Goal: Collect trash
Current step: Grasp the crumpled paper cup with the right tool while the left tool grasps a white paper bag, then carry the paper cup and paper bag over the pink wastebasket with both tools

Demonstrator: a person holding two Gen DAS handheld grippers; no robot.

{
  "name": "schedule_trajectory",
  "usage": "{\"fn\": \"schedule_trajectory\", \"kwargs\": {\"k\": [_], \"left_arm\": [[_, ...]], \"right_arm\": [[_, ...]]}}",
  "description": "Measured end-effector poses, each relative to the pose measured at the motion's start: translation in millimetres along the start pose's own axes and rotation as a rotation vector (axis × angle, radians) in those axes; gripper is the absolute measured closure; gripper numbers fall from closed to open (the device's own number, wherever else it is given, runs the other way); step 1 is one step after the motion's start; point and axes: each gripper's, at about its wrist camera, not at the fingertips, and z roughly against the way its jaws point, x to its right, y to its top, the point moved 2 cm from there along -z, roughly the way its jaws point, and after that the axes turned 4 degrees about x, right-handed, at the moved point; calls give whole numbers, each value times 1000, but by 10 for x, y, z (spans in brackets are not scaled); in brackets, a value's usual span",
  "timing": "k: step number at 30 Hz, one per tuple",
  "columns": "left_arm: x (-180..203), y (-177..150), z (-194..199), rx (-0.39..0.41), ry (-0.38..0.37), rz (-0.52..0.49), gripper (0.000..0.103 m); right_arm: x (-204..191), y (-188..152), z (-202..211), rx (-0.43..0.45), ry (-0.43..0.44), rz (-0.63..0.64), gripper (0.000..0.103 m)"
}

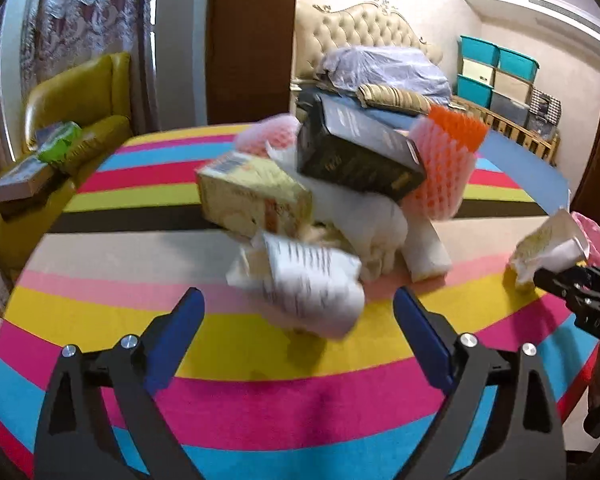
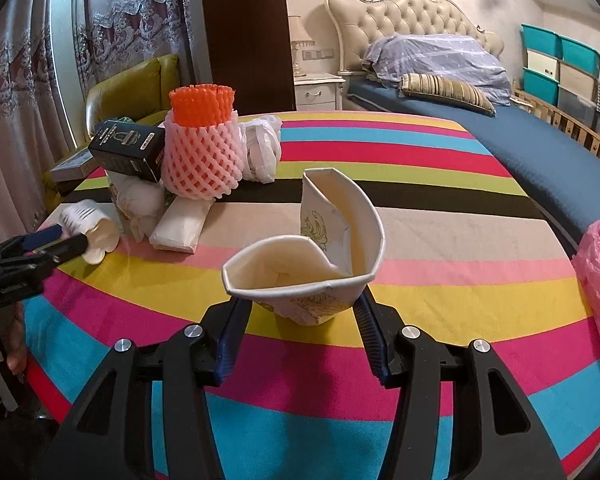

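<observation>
A crushed paper cup [image 2: 306, 268] is pinched between the pads of the right tool [image 2: 300, 332] and held just above the desk [image 2: 460, 240], toward its near right edge, beside a pink bag [image 2: 598, 280]. The left tool [image 1: 298, 320] is spread wide, with a crumpled printed paper [image 1: 312, 280] lying between its tips, untouched as far as can be seen. Behind it, a trash heap is piled toward the desk's far left: a black box [image 2: 130, 150], a foam net sleeve [image 2: 200, 152], a yellowish carton [image 1: 252, 200].
</observation>
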Motion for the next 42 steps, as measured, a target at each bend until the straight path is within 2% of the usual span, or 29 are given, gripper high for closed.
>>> {"fn": "schedule_trajectory", "kwargs": {"k": [6,7,8,12,16,21,33,42], "left_arm": [[-23,66,-199,-76,-2,-32,12],[0,48,-221,-83,1,-42,18],[26,24,-231,-89,-1,-53,37],[92,-51,-180,-81,-17,-82,37],[67,-85,-116,-63,-24,-69,37],[113,-74,8,-14,-45,-78,37],[783,-11,159,66,-155,-167,37],[1319,96,85,79,-247,-200,37]], "right_arm": [[4,6,-3,0,4,-6,53],[1,6,-4,0,4,-5,53],[6,6,-3,1,5,-4,53],[7,-2,2,5,6,-1,53],[6,-16,11,5,7,-1,53],[31,-31,81,16,7,-2,53],[201,-36,363,61,-11,-4,53],[468,-63,576,82,-71,-15,53]]}}
